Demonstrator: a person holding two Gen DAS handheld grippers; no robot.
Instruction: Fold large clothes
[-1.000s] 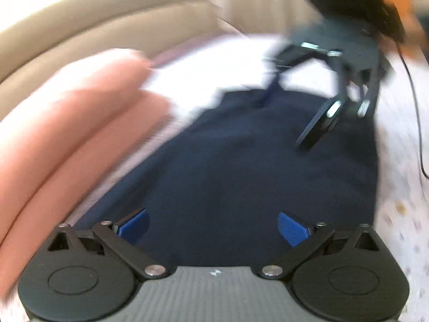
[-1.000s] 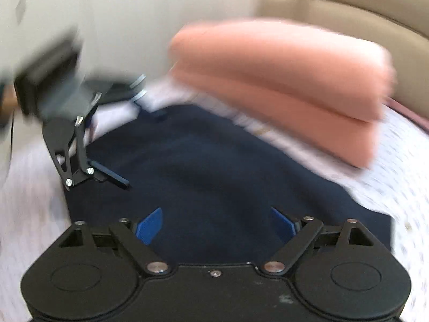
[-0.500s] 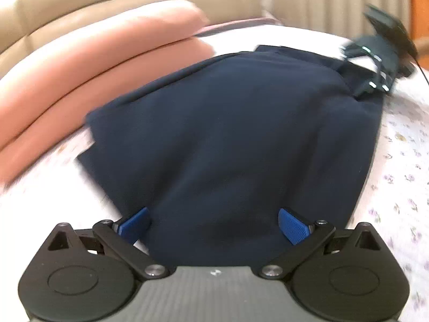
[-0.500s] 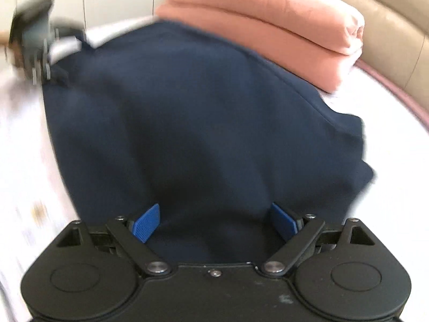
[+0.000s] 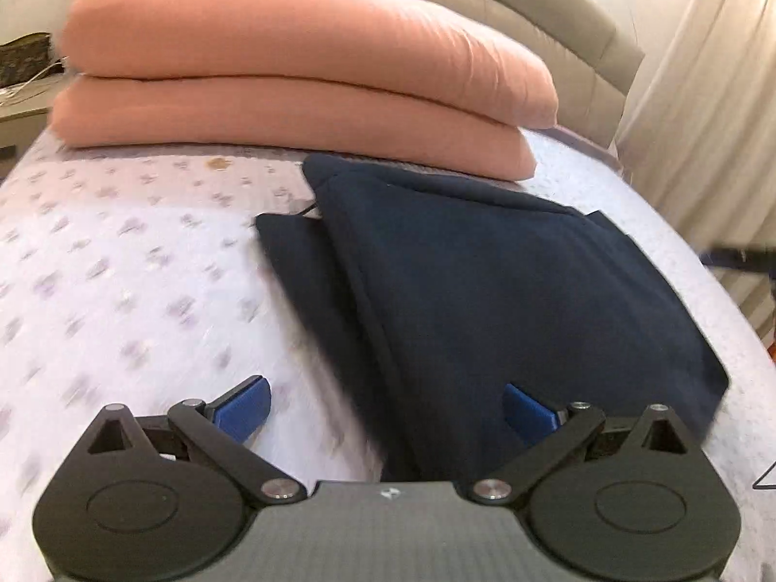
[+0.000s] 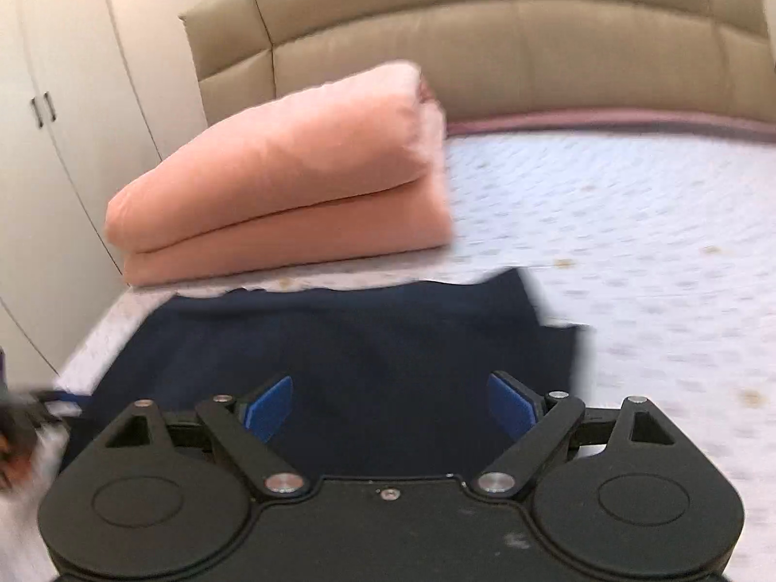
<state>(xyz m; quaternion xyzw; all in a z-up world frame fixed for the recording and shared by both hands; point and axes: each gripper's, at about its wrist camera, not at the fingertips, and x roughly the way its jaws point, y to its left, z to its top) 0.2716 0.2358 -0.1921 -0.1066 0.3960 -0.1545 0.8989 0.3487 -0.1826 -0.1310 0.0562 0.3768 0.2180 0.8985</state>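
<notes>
Bright, motion-blurred, fisheye-warped edges

1. A folded peach duvet [image 5: 291, 72] lies on the floral bedsheet [image 5: 121, 266].
2. A beige padded headboard [image 6: 485, 48] stands behind it.
3. White wardrobe doors [image 6: 58, 121] stand beside the headboard.
4. Cream curtains [image 5: 703, 121] hang beside the bed.

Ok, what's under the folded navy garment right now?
The navy garment lies on the floral bedsheet, and a lower navy layer sticks out at its left edge. Whatever else is beneath is covered. The pink quilt sits behind it, not under.
</notes>
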